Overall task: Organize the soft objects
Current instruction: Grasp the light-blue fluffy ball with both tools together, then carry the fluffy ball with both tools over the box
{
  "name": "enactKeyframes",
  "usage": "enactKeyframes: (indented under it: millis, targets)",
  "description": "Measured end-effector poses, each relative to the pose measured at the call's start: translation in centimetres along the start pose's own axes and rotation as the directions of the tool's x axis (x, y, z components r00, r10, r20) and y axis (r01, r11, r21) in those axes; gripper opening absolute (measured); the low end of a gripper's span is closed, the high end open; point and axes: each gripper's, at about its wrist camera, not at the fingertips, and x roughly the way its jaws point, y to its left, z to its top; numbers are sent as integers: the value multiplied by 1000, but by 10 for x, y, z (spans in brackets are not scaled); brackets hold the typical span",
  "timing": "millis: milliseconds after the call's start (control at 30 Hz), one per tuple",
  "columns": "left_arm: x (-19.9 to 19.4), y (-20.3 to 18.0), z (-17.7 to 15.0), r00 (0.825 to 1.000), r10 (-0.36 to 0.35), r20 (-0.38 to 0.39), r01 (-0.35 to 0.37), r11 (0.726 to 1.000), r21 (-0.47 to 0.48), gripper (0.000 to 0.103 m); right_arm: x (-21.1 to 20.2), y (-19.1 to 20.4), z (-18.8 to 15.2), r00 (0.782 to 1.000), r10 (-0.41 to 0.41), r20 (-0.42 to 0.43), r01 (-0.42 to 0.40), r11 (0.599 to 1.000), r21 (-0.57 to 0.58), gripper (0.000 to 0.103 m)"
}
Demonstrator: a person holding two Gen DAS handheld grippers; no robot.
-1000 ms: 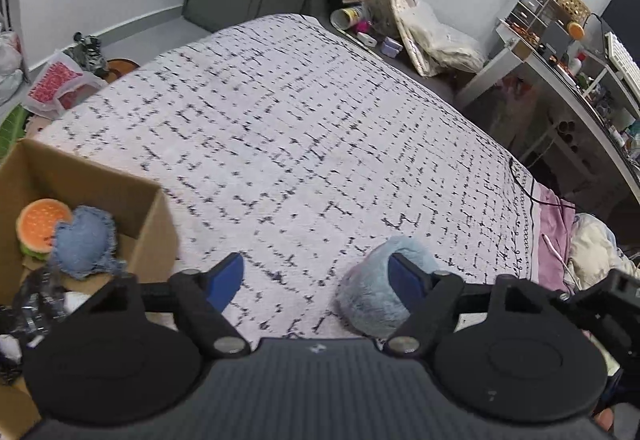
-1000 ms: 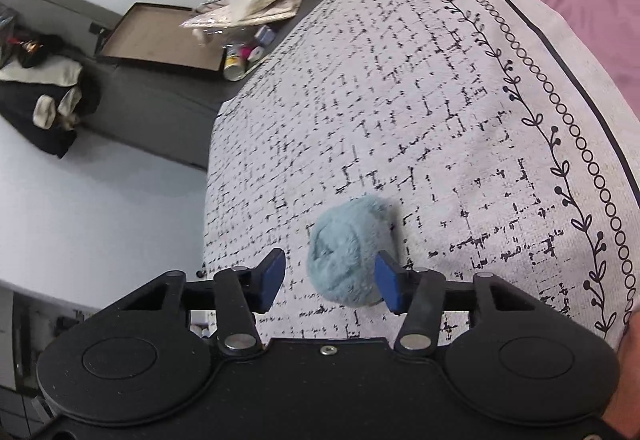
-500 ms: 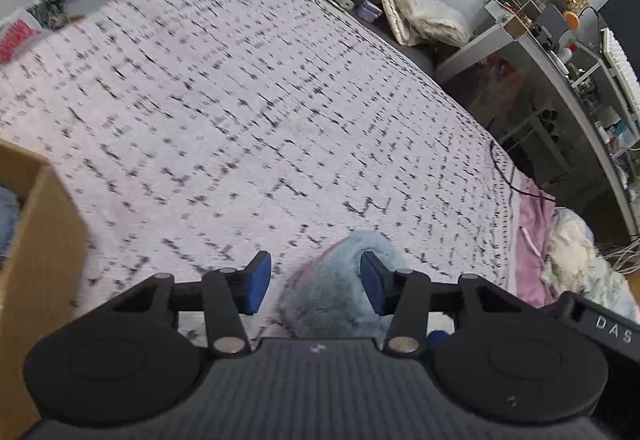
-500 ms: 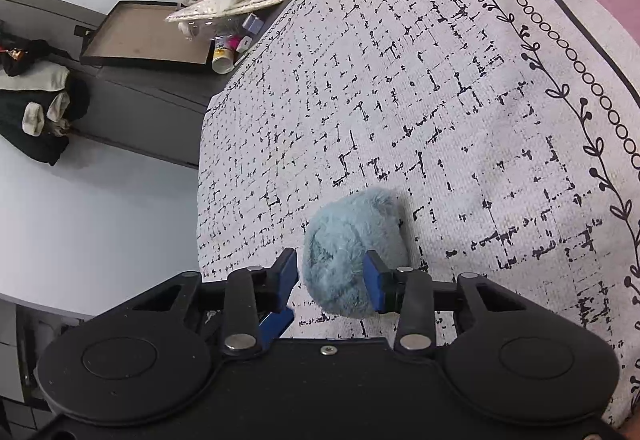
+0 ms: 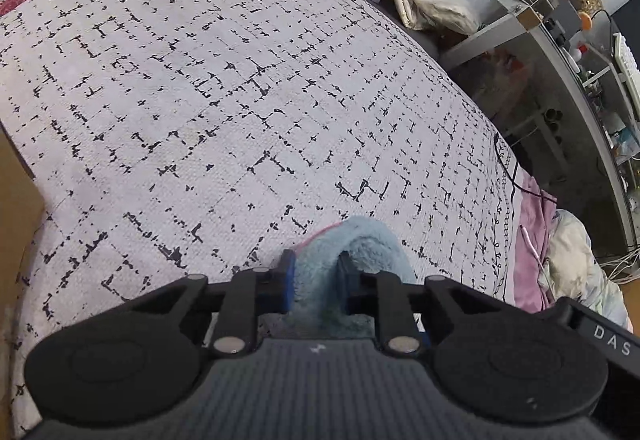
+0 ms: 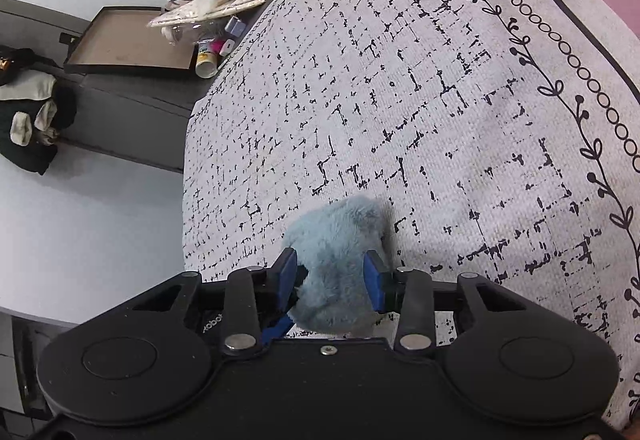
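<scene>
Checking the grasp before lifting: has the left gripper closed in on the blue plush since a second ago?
Yes. The left gripper moved right, away from the cardboard box, and shut on the blue plush.

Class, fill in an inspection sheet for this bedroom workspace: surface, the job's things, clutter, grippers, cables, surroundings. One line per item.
Surface: bedspread, white with black marks, leaf border along one edge.
Job's things: blue plush on the bedspread; a cardboard edge shows at the left.
Clutter: cup, bags and small items on the floor past the bed's far end.
Grippers: left gripper shut on a fold of the plush, jaws just closed; right gripper shut on the plush's body.
Cables: black cable over the bed's edge by the pink sheet.
Surroundings: desk with shelves; dark clothes on the floor.
</scene>
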Motion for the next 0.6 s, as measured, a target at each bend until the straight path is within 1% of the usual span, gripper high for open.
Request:
enactKeyframes:
  millis: [67,200,233,333,600]
  targets:
    - [-4,-2,0,1000,3,1,-3,1000,13,19,-1,1,0,1000,15,-6,-16,1000,-5,38]
    - [-18,-5,-1,1000,-21,13,21,1000,19,19,-4,6,-2,1000,25,-9,-25,999,-27,37]
    - [-22,-7,-1,1000,-24,17,23,999,23,19,-6,7,-3,1000,26,-9,-26,999,-29,32]
    - [-34,-11,-2,999,-19,32,17,999,32,19,-12,11,-5,999,30,-13,-31,998,-59,22]
    - [-78,-10,3,995,-8,99,3,999,44,19,-31,30,-13,989,140,-40,-144,981,-133,16]
